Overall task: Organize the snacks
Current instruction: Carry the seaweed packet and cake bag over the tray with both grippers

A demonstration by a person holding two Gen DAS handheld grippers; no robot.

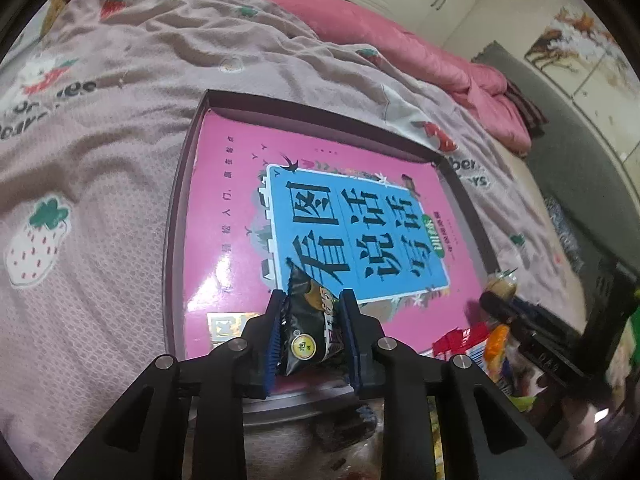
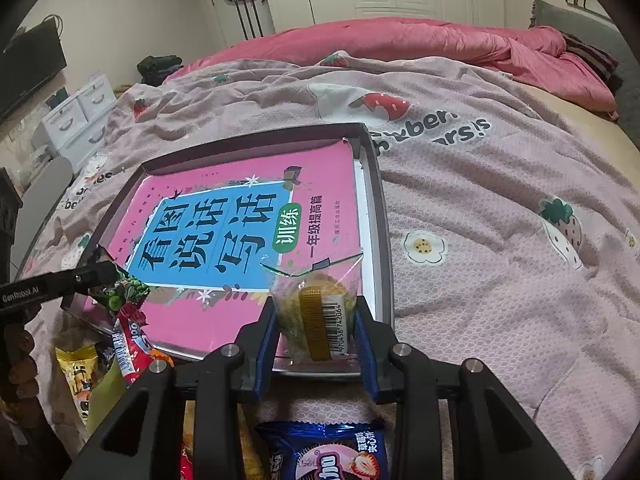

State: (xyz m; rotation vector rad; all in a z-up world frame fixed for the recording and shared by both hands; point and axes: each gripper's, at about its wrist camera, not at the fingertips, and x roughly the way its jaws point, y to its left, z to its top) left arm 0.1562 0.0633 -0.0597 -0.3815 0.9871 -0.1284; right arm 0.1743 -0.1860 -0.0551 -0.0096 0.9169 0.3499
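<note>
Bed [image 2: 500,200] with a strawberry-print blanket [image 1: 100,152]

On the blanket lie a shallow dark-rimmed tray [image 2: 378,200] and, beside its near edge, loose snack packets [image 2: 128,340]; a pink quilt [image 2: 400,40] is bunched along the far side.

My left tongs [image 1: 310,334] point steeply downward, blue pads pressed against a dark snack packet [image 1: 306,330]. My right tongs [image 2: 316,334] share that downward pitch, clamped on a clear-wrapped pastry [image 2: 316,312].
</note>
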